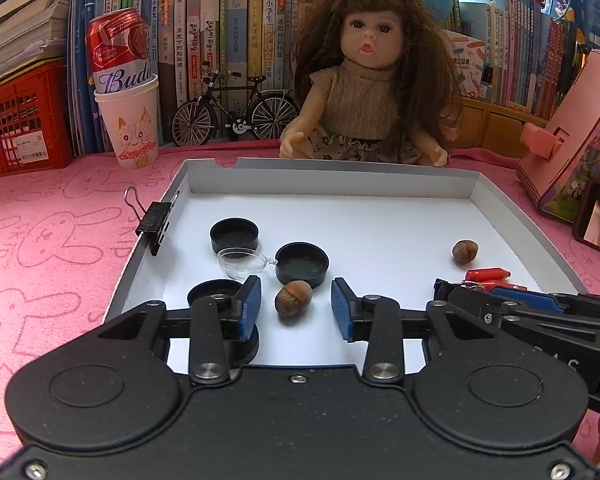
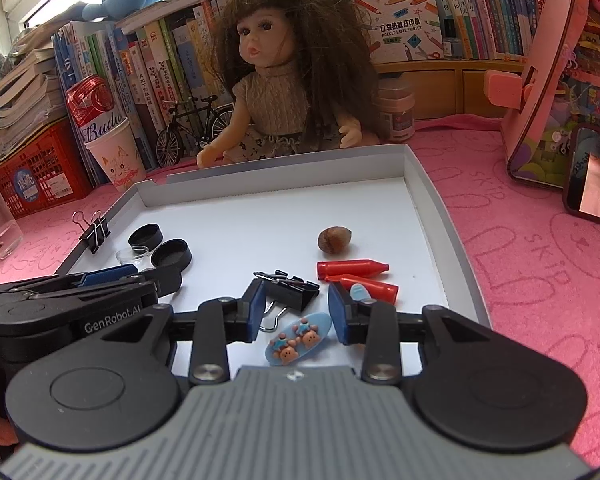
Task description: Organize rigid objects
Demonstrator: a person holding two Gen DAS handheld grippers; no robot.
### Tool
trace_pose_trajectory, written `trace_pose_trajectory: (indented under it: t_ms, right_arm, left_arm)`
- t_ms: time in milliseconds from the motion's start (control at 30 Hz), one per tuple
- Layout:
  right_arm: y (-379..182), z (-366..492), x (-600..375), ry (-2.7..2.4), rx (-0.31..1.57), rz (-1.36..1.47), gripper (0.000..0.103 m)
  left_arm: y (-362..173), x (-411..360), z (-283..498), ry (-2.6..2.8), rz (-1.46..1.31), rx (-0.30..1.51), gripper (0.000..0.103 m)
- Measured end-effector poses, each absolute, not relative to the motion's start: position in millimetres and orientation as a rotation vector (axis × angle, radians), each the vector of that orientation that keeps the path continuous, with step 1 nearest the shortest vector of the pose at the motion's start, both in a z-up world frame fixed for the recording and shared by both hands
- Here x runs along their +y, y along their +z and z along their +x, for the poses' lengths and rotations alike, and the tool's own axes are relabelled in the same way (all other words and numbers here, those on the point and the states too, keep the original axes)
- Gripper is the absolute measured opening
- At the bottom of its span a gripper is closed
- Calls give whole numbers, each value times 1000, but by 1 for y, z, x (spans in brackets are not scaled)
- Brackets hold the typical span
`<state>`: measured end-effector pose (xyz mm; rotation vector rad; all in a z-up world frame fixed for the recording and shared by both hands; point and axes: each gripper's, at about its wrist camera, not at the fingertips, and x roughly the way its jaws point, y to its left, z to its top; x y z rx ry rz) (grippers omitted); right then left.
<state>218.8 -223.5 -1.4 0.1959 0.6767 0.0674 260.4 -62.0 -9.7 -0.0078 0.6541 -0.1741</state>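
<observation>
Plainly, the left claw (image 1: 296, 310) stands wide open over the near part of the white tray (image 1: 380, 236), its blue pads on either side of a hazelnut (image 1: 293, 298) without touching it. Its left finger lies over a black cap (image 1: 214, 294). Two more black caps (image 1: 234, 235) (image 1: 302, 263) sit further in, with a clear plastic shell (image 1: 242, 263) between them. A second hazelnut (image 1: 465, 251) lies well apart toward the tray's right side.

The right claw (image 2: 296, 312) is also wide open and grips nothing; a black binder clip (image 2: 290, 290) lies just ahead between its fingers, and a pale blue hair clip with small bears (image 2: 298, 338) lies on the tray floor under the gap. Two red caps (image 2: 352, 269) (image 2: 370, 287) rest beside the right finger. Both claws point along the tray toward the doll (image 2: 280, 80) seated at its far edge.

Another binder clip (image 1: 156, 220) is clamped onto the tray's left wall. The tray sits on the pink-clothed counter (image 1: 52, 248).
</observation>
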Motion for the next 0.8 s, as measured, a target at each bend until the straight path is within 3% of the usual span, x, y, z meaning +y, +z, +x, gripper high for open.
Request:
trace_pose_trajectory:
  t_ms: [200,367,800]
  right_arm:
    - [0,216,-222,71,664,192,57]
    - [2,213,-219,72,654,178,60]
    - [7,206,-218,57,626,170,66]
  left_arm:
    - [-9,-60,257,-179,-11,653,45]
    - [-9,-60,253,-178,-4,649,52]
    - [-5,-59,245,-172,-10,641,56]
